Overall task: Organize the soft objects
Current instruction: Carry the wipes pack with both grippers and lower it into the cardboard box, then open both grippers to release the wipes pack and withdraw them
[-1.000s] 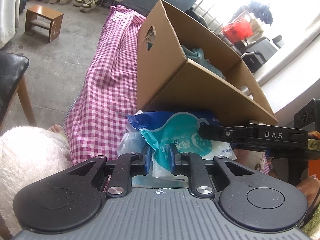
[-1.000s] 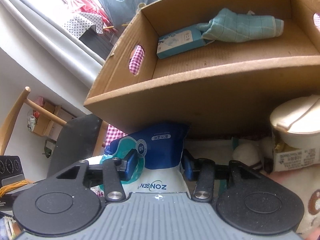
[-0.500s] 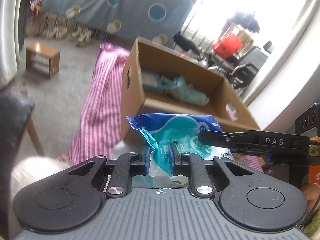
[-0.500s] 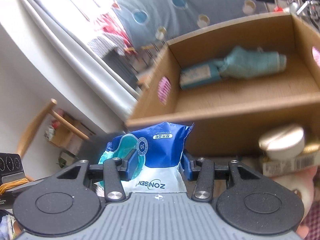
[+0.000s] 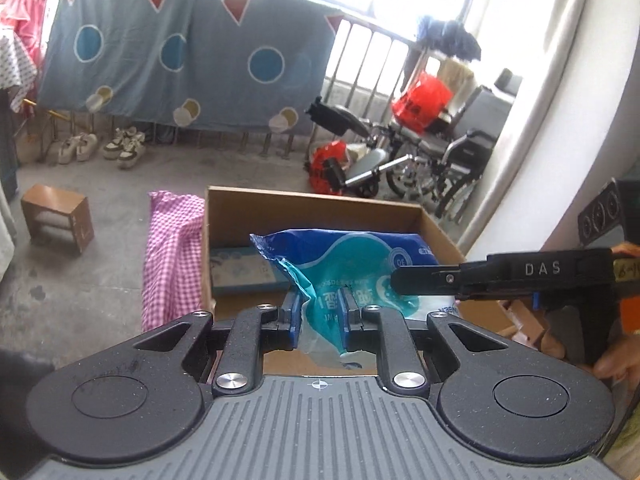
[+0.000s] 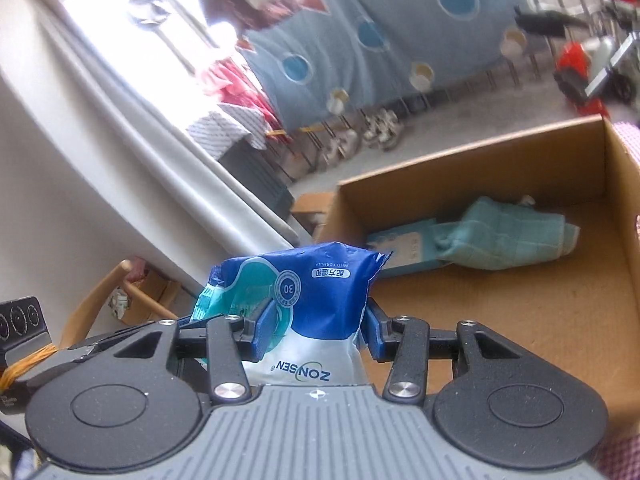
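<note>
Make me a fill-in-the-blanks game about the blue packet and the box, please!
1. Both tools, the left tool and the right tool, are shut on the same blue ____.
2. The big open box is made of ____.
3. Inside it, a teal cloth lies partly on a flat light-blue ____.
4. The number printed in the circle on the held item is ____.

Missing words: packet; cardboard; box; 30

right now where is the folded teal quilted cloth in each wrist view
Left wrist: not in view; the blue and teal wipes pack covers that part of the brown cardboard box.
Right wrist: folded teal quilted cloth at right of centre, on the box floor, overlapping a pale blue carton.
Shared landmark: the cardboard box.
</note>
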Tool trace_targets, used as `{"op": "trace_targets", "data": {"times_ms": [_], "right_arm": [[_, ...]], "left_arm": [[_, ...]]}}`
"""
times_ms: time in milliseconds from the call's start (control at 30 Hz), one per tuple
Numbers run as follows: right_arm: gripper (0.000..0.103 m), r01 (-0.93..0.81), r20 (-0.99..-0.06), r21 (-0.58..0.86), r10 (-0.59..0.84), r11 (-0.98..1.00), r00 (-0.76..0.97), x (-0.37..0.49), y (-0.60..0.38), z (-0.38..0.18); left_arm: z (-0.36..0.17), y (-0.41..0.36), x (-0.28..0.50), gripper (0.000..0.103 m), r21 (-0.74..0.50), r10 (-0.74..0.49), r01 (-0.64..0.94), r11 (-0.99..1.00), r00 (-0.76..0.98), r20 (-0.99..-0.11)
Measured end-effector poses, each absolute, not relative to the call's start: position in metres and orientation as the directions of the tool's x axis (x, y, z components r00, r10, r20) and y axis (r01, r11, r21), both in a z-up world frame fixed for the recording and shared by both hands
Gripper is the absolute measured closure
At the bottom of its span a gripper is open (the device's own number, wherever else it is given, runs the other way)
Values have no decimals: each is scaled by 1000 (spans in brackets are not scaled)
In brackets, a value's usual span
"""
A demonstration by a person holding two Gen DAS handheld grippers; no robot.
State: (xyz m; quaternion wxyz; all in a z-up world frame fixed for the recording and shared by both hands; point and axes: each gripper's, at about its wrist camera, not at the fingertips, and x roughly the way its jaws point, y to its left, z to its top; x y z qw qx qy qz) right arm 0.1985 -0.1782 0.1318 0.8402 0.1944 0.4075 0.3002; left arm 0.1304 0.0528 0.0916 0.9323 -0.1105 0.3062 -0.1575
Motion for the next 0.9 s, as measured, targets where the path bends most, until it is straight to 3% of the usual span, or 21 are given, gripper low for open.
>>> {"op": "trace_targets", "data": {"times_ms": [333, 533, 567, 600, 667, 900], "right_arm": [[54, -159, -730, 611, 629, 776, 267, 315, -184, 40], [54, -102, -804, 560, 569, 822, 173, 349, -170, -3], [54, -96, -819, 542, 550, 835, 165, 352, -167, -8], [54, -93, -828, 531, 539, 842, 154, 354, -166, -12], [54, -89, -829, 534, 541, 841, 140, 353, -163, -15], [54, -72, -852, 497, 502, 865, 147, 357, -152, -12]], "left_arm": [[33, 23, 244, 85, -261, -320, 187, 947, 619, -717], [-1, 16, 276, 78, -186, -232, 139, 973, 532, -814], [-2, 16, 277, 71, -179, -227, 143, 974, 525, -820], [-1, 15, 275, 63, -171, -229, 157, 973, 522, -822], [3, 16, 268, 56, -172, -246, 185, 968, 541, -804], [37, 38, 228, 42, -226, -296, 191, 955, 660, -690]]}}
